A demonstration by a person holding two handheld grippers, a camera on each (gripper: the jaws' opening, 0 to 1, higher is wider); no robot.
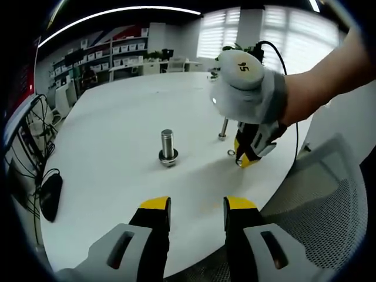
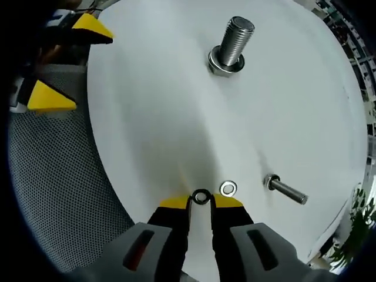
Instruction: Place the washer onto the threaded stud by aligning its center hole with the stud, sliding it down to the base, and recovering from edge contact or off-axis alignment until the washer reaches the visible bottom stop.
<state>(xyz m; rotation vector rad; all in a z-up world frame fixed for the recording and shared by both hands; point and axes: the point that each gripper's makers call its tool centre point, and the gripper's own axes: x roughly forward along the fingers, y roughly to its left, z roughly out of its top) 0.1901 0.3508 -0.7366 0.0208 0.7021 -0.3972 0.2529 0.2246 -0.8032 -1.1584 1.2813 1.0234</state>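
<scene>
Pinching a small dark washer (image 2: 201, 197) between the yellow tips of the right gripper (image 2: 201, 202), jaws nearly pressed together, down at the tabletop (image 2: 164, 106) surface near its edge. Lying just beside that washer, a second, brighter washer (image 2: 228, 188), flat on the white top and apart from the tips. Resting a little farther off, a slim bolt (image 2: 286, 190), on its side in the right gripper view. Standing well apart across the tabletop, the thick threaded stud (image 2: 235, 42), upright on its nut-like base.

Hovering with jaws spread and holding nothing, the left gripper (image 1: 197, 207), above the near rim of the tabletop (image 1: 117, 135). Facing the stud (image 1: 167, 147) ahead, and beyond to the right, the right gripper (image 1: 247, 154) tipping down, a hand (image 1: 258, 88) gripping it. Showing beside the rim, a mesh chair (image 1: 329, 205).
</scene>
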